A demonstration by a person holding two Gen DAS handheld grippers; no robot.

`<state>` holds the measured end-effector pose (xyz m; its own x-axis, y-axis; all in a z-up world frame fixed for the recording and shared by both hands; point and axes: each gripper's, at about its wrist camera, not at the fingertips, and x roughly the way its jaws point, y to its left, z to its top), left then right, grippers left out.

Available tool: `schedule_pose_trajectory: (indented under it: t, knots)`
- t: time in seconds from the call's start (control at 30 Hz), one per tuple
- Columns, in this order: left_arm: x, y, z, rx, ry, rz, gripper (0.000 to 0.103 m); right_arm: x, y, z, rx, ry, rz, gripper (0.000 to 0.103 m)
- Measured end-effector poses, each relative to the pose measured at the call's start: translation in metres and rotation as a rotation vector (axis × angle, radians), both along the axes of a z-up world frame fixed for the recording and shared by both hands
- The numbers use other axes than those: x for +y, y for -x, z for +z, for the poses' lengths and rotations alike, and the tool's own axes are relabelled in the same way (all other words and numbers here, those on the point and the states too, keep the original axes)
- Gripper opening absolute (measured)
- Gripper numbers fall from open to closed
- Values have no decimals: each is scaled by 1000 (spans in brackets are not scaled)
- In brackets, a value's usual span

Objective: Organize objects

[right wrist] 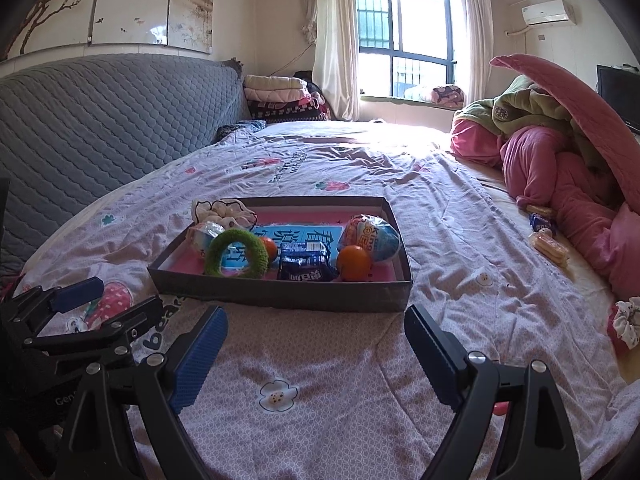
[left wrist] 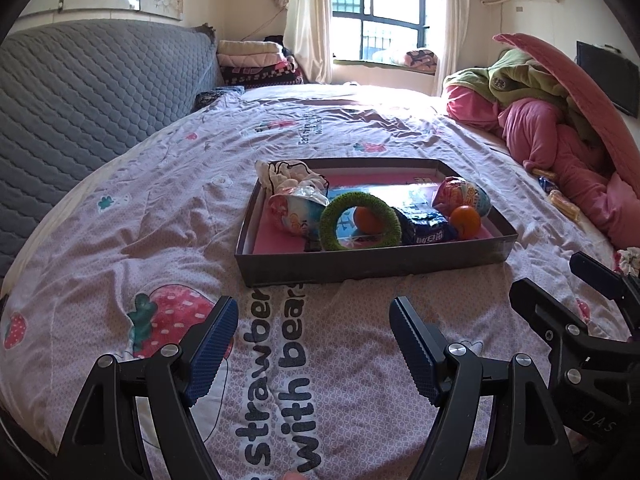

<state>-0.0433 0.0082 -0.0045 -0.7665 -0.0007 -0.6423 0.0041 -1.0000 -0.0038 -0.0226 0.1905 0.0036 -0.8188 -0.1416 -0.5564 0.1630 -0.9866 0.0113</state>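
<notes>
Objects sit gathered in a shallow grey tray (left wrist: pixel 372 268) on the bedspread (left wrist: pixel 168 216), at twelve o'clock of both grippers. Inside it, a green fuzzy ring (left wrist: pixel 360 220) stands tilted near the middle, an orange ball (left wrist: pixel 367 219) showing through its hole. A blue snack packet (left wrist: pixel 426 226) lies at the ring's three o'clock, a second orange ball (left wrist: pixel 465 222) just beyond that, touching a foil-wrapped egg (left wrist: pixel 466 196). Another wrapped egg (left wrist: pixel 292 210) lies at the ring's nine o'clock, with a white scrunchie (left wrist: pixel 286 174) draped over the far-left corner. The left gripper (left wrist: pixel 314 346) and the right gripper (right wrist: pixel 316 354) hover above the bedspread, jaws spread wide, holding nothing.
</notes>
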Motion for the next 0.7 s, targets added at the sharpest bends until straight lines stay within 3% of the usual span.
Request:
schedule_pose_trajectory:
  t: [0.7]
  knots:
    - [5,4,-37,-10,3,-23,79,7,-1,-43,10,-6,-8,90]
